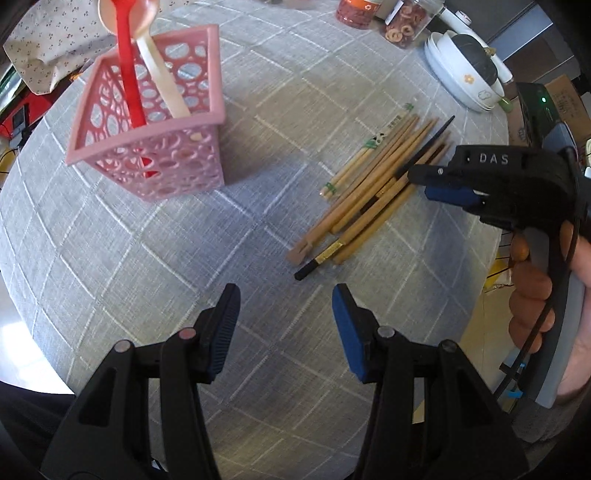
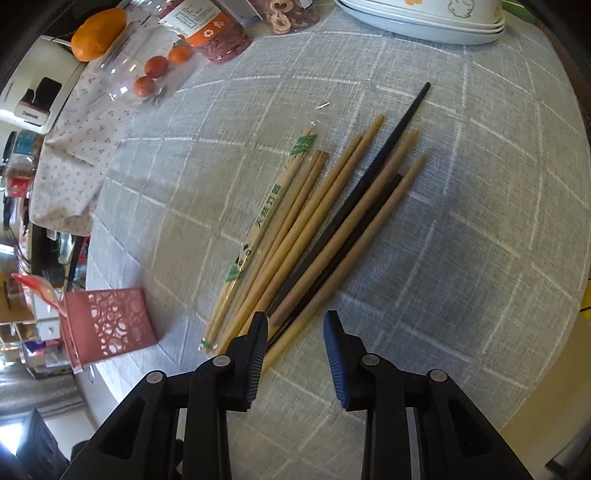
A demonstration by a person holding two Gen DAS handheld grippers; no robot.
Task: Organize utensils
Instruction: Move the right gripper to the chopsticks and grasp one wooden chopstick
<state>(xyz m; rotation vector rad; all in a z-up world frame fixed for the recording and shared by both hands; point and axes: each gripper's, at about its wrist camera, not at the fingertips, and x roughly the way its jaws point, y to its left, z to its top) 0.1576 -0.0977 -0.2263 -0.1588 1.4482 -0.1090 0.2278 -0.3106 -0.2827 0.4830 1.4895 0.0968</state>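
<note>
My left claw [image 1: 284, 306] hangs released over bare desk [image 1: 147, 258]. My right claw [image 2: 295, 332] is also released, its pads hiding the near ends of the chopsticks [image 2: 325, 221]. Only the left view shows the pink basket [image 1: 155, 147] fully, with a red spoon [image 1: 127, 66] cut off at the top.

Stacked white bowls [image 1: 461, 79], snack jars [image 1: 404, 22], tangerines [image 2: 155, 66].
</note>
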